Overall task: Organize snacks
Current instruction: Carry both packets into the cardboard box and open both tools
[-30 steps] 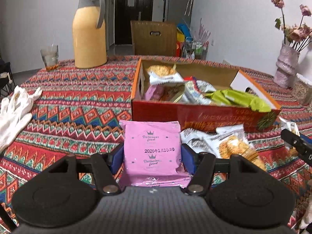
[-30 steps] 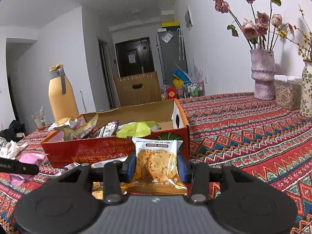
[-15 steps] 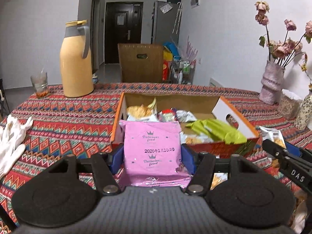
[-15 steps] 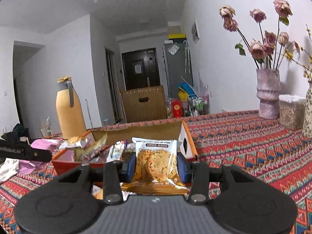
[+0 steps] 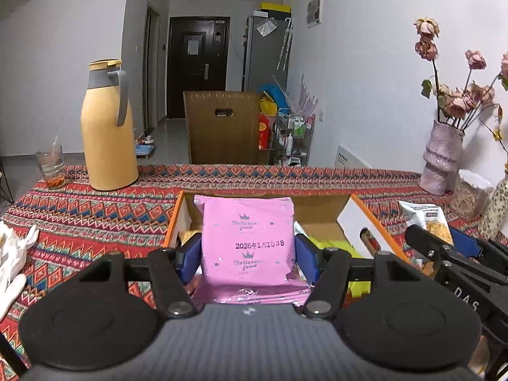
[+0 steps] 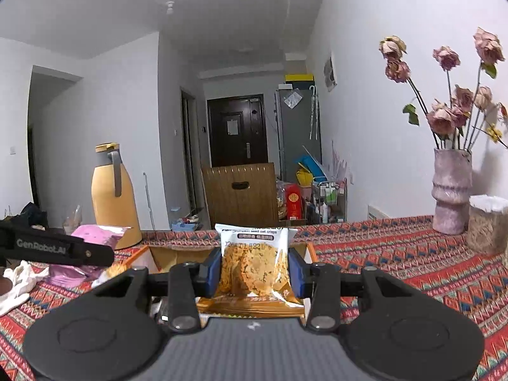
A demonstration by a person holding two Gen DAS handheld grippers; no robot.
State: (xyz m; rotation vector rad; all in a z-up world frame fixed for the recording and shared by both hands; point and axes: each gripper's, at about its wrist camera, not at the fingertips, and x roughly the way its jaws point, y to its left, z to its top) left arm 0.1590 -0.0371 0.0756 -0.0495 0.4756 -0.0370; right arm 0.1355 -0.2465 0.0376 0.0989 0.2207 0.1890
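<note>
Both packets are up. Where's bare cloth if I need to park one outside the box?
Bare tablecloth lies between the yellow jug and the white glove, left of the box. Another open stretch runs right of the box toward the pink vase and jar. The box itself looks crowded with snacks.

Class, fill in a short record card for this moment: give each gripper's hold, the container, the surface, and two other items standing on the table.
left gripper: shut on pink snack packet, fingers pressing both its sides
right gripper: shut on cookie packet
container: open cardboard box with orange edges, snacks inside, beyond both packets
surface: patterned tablecloth
other items: yellow thermos jug; pink vase of dried roses
</note>
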